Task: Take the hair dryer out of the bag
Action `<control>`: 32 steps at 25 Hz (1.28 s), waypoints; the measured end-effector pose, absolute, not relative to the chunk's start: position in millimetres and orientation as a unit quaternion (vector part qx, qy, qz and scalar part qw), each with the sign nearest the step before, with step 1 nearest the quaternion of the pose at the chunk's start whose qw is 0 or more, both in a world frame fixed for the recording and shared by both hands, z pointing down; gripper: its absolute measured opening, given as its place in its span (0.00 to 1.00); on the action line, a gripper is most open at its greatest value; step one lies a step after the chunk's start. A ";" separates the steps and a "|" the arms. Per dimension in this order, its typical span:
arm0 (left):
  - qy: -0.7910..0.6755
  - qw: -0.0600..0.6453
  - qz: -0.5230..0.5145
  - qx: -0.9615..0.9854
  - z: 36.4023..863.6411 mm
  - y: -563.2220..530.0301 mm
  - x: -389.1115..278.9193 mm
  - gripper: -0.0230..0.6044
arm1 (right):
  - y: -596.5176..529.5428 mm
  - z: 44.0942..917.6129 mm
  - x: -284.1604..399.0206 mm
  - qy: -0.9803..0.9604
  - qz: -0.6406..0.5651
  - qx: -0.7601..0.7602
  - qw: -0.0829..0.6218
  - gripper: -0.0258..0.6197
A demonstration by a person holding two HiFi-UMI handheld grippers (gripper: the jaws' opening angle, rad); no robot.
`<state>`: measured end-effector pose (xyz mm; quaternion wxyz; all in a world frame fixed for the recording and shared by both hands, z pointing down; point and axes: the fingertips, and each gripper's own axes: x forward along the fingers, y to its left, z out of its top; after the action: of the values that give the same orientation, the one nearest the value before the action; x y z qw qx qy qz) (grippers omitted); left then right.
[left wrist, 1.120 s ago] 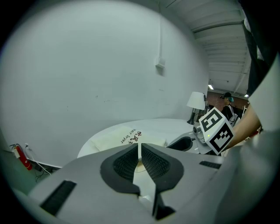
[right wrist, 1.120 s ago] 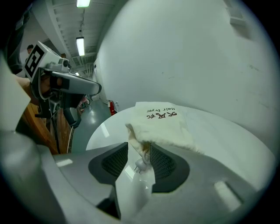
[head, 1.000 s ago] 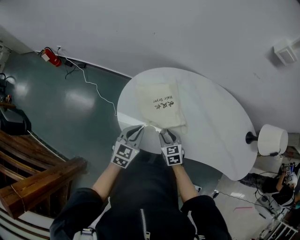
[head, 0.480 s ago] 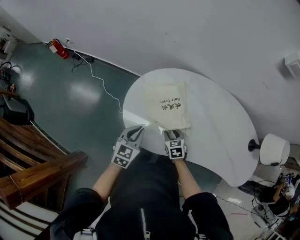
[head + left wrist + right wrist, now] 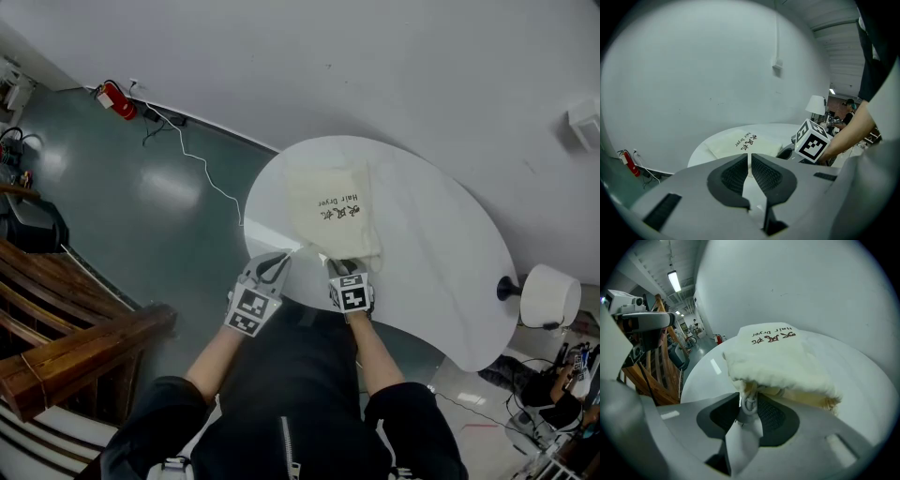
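Observation:
A cream drawstring bag (image 5: pixel 333 211) printed "Hair Dryer" lies flat on the round white table (image 5: pixel 441 244), its gathered mouth toward me. The hair dryer is hidden. My left gripper (image 5: pixel 283 257) is shut at the table's near edge, left of the mouth, and a thin cord (image 5: pixel 302 250) runs from the bag to its tips. In the left gripper view the jaws (image 5: pixel 750 157) meet, with the bag (image 5: pixel 740 143) beyond. My right gripper (image 5: pixel 345 266) is at the bag's mouth. Its jaws (image 5: pixel 749 401) are closing on the pale cord toggle (image 5: pixel 749 398), and the pads touch it.
A white lamp (image 5: pixel 548 295) stands off the table's right edge. The wall runs close behind the table. On the green floor to the left are a red fire extinguisher (image 5: pixel 110 94), a white cable (image 5: pixel 202 173) and wooden steps (image 5: pixel 66 347).
My right gripper has dropped a little onto the bag's mouth and its jaws have narrowed around the toggle. The left gripper has stayed shut in place.

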<state>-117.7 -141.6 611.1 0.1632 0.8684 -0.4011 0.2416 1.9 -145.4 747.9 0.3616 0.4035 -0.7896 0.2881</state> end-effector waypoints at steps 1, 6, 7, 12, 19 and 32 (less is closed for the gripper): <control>-0.397 0.160 0.243 0.871 611.5 -142.6 -113.8 0.06 | -145.9 748.0 2.5 -0.790 0.290 0.404 0.359 0.22; -0.376 0.153 0.249 0.880 614.4 -144.5 -96.3 0.06 | -145.0 744.6 4.4 -0.795 0.291 0.402 0.348 0.20; -0.372 0.153 0.249 0.881 615.0 -144.3 -93.6 0.06 | -144.8 743.4 4.7 -0.796 0.291 0.402 0.347 0.20; -0.356 0.154 0.253 0.886 619.2 -143.8 -81.3 0.06 | -142.8 741.5 9.8 -0.792 0.294 0.410 0.345 0.16; -0.301 0.124 0.299 0.897 644.9 -144.0 -54.5 0.07 | -136.8 737.7 15.3 -0.790 0.298 0.415 0.339 0.15; -0.146 -0.012 0.421 0.895 702.2 -145.9 10.6 0.32 | -126.9 735.6 23.8 -0.803 0.306 0.396 0.323 0.15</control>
<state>10.6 -145.9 702.2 -0.0117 0.8950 -0.1464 0.4211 23.8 -126.9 735.6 0.3231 0.3962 -0.8029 0.3064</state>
